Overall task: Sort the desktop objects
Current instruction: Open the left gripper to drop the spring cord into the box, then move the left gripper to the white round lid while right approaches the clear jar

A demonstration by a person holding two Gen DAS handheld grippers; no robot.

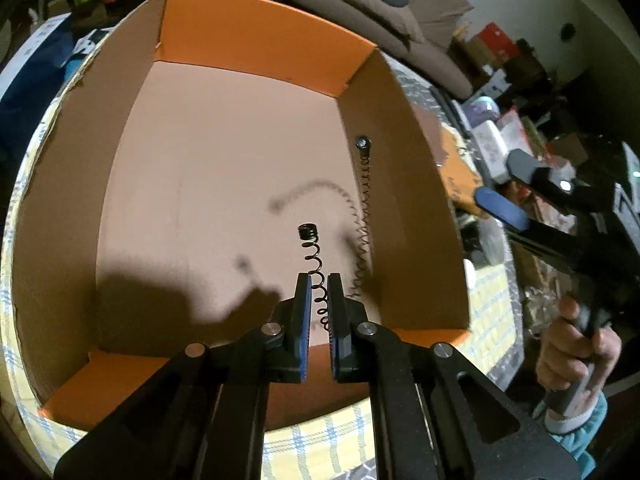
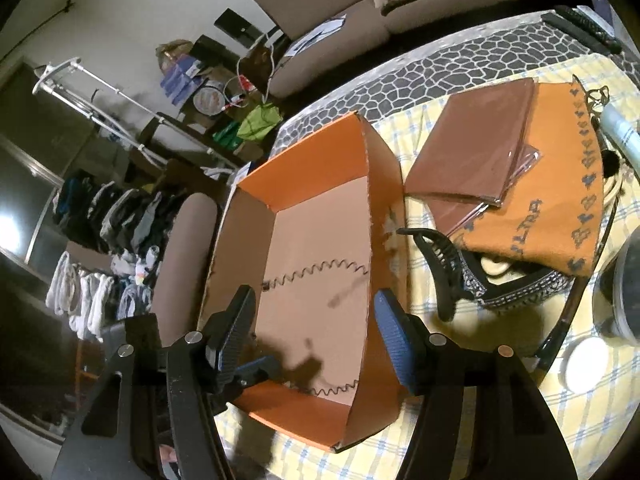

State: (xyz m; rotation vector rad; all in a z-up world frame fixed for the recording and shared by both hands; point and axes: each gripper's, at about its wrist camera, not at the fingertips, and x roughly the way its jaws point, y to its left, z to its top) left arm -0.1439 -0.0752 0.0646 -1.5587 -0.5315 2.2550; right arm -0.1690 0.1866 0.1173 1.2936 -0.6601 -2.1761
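Observation:
An open orange cardboard box (image 1: pixel 260 40) stands on the table; it also shows in the right wrist view (image 2: pixel 316 148). My left gripper (image 1: pixel 319 280) is shut on a black coiled cord (image 1: pixel 314 258) and holds it inside the box, one end hanging free and the other end (image 1: pixel 363 144) against the right wall. The cord (image 2: pixel 320 270) stretches across the box in the right wrist view. My right gripper (image 2: pixel 314 316) is open and empty above the box's near part. A black hair claw clip (image 2: pixel 440 264) lies right of the box.
A brown notebook (image 2: pixel 472 152) and an orange cloth (image 2: pixel 560 184) lie on the yellow checked tablecloth (image 2: pixel 500 420) to the right. A patterned band (image 2: pixel 520 288), a white lid (image 2: pixel 588 364) and a dark container (image 2: pixel 620 280) sit at the right edge. A sofa is behind.

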